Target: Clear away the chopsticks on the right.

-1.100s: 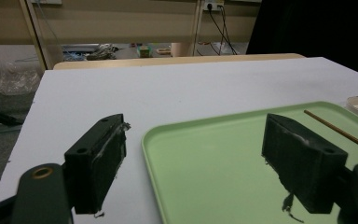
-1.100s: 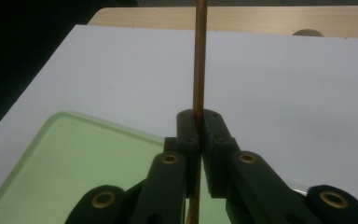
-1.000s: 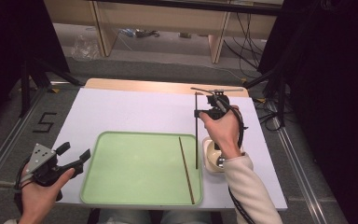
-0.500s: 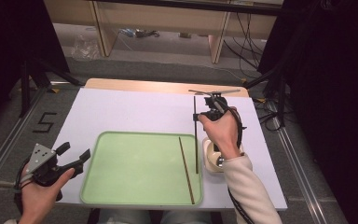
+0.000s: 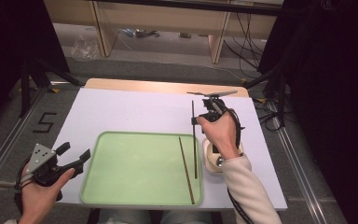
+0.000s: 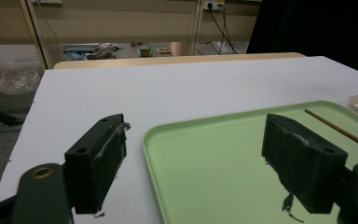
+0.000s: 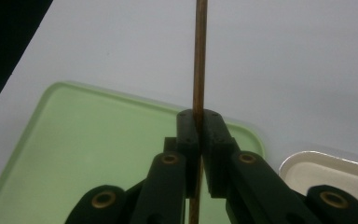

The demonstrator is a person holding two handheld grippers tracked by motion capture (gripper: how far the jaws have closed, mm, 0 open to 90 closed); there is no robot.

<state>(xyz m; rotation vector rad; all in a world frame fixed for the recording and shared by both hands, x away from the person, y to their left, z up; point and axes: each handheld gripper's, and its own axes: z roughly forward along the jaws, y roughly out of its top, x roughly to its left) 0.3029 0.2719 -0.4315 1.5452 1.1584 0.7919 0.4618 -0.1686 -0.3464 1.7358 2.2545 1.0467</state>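
We see the right gripper point(image 5: 195, 120) clamped on a thin brown stick point(image 5: 194, 140), held over the right part of the green tray point(image 5: 121, 196). A second stick point(image 5: 186, 170) lies in the tray. Left gripper point(image 5: 77, 154) jaws apart, straddling the tray's left rim, nothing between them.

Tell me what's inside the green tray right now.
One brown stick lies loose in the green tray, near its right edge. The right gripper, shut on a second stick, holds it above that edge. The white dish beyond is mostly covered by the hand.
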